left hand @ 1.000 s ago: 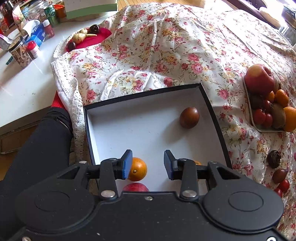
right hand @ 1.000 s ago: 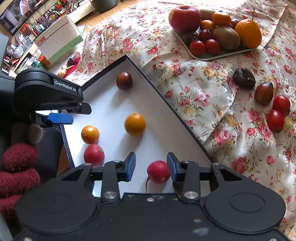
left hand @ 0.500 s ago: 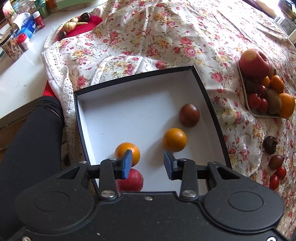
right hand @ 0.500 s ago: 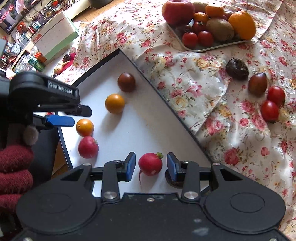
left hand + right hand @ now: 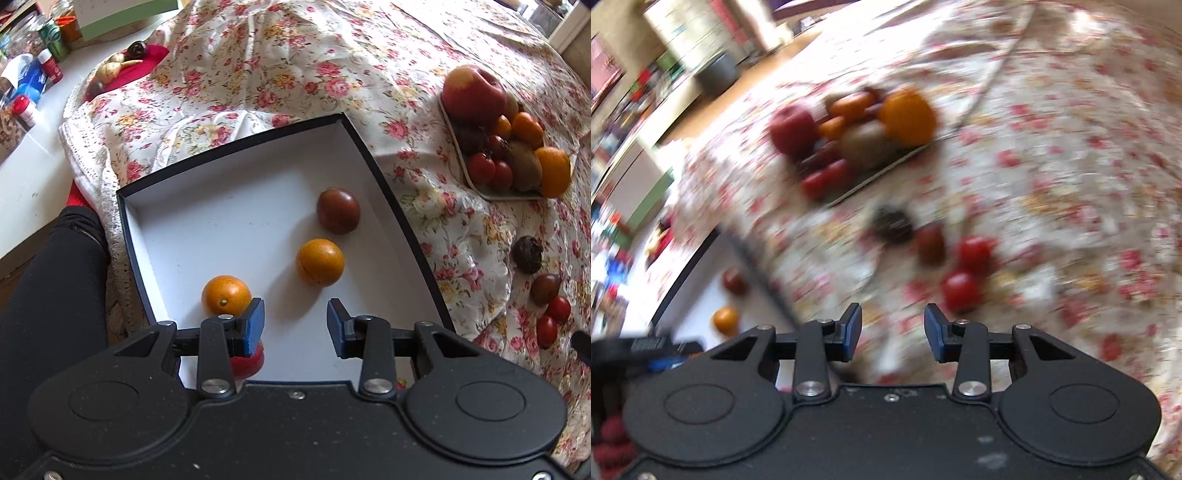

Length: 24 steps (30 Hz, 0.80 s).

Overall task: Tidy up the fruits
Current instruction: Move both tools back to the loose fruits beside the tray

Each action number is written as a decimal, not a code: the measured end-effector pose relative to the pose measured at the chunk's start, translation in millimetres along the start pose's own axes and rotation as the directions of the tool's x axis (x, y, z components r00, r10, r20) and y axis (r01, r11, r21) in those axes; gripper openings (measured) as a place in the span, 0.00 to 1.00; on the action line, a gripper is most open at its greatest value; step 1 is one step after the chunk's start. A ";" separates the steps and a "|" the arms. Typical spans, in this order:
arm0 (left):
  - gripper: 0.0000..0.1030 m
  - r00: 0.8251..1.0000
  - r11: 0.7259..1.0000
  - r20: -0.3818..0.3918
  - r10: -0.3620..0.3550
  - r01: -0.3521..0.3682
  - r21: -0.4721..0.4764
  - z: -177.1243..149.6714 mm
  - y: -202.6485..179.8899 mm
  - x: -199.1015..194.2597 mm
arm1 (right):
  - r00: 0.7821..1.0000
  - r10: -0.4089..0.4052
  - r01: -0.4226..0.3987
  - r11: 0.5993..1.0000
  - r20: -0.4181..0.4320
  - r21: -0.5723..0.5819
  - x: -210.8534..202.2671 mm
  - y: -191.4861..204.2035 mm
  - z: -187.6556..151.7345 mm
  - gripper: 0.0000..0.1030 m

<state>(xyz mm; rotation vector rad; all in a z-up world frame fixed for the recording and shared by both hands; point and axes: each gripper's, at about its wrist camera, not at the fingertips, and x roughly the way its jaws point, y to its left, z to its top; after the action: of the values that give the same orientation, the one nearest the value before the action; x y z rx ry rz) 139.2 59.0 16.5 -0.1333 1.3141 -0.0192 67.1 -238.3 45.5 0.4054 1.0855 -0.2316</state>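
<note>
A black-rimmed white box (image 5: 236, 206) lies on the flowered cloth. It holds a dark brown tomato (image 5: 338, 210), an orange-yellow fruit (image 5: 320, 261), a small orange (image 5: 226, 294) and a red fruit (image 5: 251, 363) half hidden under my left finger. My left gripper (image 5: 295, 325) is open and empty over the box's near end. My right gripper (image 5: 892, 332) is open and empty above the cloth, in a blurred view. Just ahead of it lie loose red tomatoes (image 5: 961, 290), a brown tomato (image 5: 931, 243) and a dark wrinkled fruit (image 5: 892, 223).
A tray of fruit (image 5: 491, 192) with an apple (image 5: 472, 94), oranges, kiwi and tomatoes stands at the right; it also shows in the right wrist view (image 5: 849, 129). The same loose fruits (image 5: 526, 254) lie right of the box. Jars and cans (image 5: 33, 70) crowd the far-left counter. A dark-clothed leg (image 5: 51, 295) is at left.
My right gripper has swung right, off the box and away from the radish, out over the cloth toward the loose tomatoes. My left gripper has shifted slightly; the orange-yellow fruit lies further into the box.
</note>
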 end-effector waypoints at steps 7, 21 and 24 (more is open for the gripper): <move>0.44 1.000 0.999 -0.024 -0.002 0.003 0.040 -3.7 -10.2 6.0 | 0.998 -0.066 0.066 0.989 0.001 0.131 12.9 -44.1 19.0 0.40; 0.44 1.000 0.992 0.007 -0.016 0.015 0.129 -11.0 -27.4 2.0 | 0.998 -0.044 0.049 0.993 -0.041 0.107 56.8 -36.2 32.6 0.40; 0.44 0.999 0.991 0.014 -0.030 0.028 0.132 -10.8 -28.0 0.8 | 0.996 -0.062 0.067 0.992 -0.057 0.105 67.2 -35.5 33.0 0.40</move>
<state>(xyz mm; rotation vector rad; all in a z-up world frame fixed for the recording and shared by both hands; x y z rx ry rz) 130.7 30.2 16.1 -0.0399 1.2911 -0.1295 110.8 -283.6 -8.4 0.4747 1.1435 -0.3384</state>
